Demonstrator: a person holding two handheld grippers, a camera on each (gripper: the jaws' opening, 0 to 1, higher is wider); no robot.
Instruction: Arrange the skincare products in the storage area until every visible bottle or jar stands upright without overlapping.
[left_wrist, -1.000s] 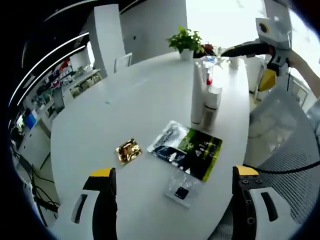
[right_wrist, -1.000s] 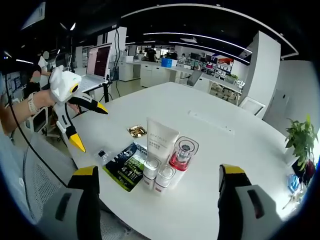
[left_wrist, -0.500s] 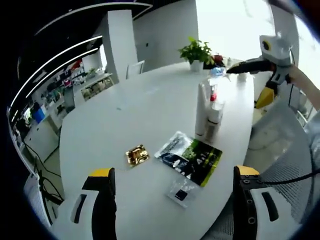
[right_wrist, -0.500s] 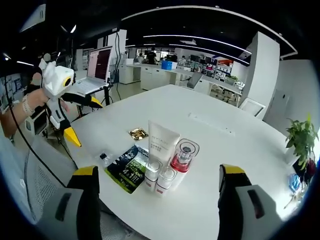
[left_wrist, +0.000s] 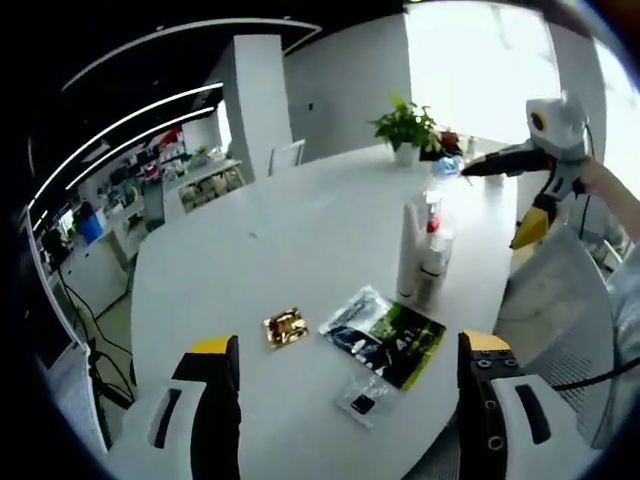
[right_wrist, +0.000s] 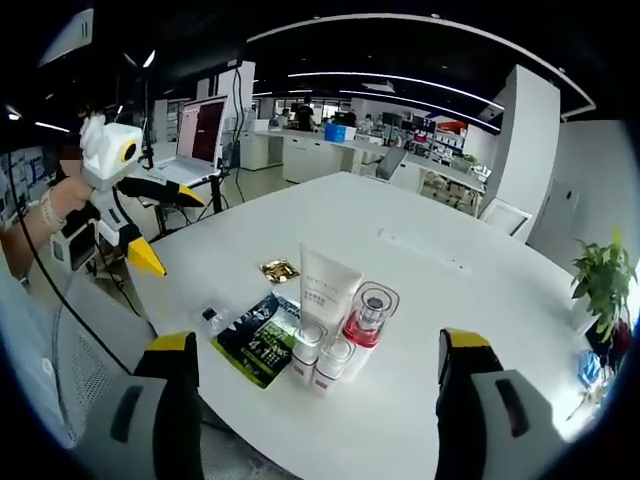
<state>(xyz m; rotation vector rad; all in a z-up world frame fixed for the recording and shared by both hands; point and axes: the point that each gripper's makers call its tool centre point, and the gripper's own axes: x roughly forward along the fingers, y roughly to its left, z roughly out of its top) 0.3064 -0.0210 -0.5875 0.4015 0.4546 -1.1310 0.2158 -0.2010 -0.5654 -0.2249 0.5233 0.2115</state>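
Note:
A white tube (right_wrist: 325, 290), a pink pump bottle (right_wrist: 366, 315) with a clear cap and two small white bottles (right_wrist: 308, 345) stand upright in a tight cluster on the white table (right_wrist: 440, 290). The same cluster (left_wrist: 420, 250) shows further off in the left gripper view. Flat sachets lie beside it: a gold one (left_wrist: 286, 326), a dark and green pair (left_wrist: 385, 335) and a small clear one (left_wrist: 363, 402). My left gripper (left_wrist: 348, 345) is open above the table's near edge, also seen held in a hand (right_wrist: 175, 232). My right gripper (right_wrist: 317, 342) is open in front of the cluster, holding nothing, and shows across the table (left_wrist: 495, 205).
A potted plant (left_wrist: 405, 125) and small items stand at the table's far end. Mesh chairs (left_wrist: 580, 330) sit by the table edge. A laptop on a stand (right_wrist: 195, 130) is off the table behind the left gripper. Bare tabletop stretches beyond the products.
The left gripper's camera has drawn back and up, so the table looks smaller. In the right gripper view the left gripper has shifted slightly. The products stay put.

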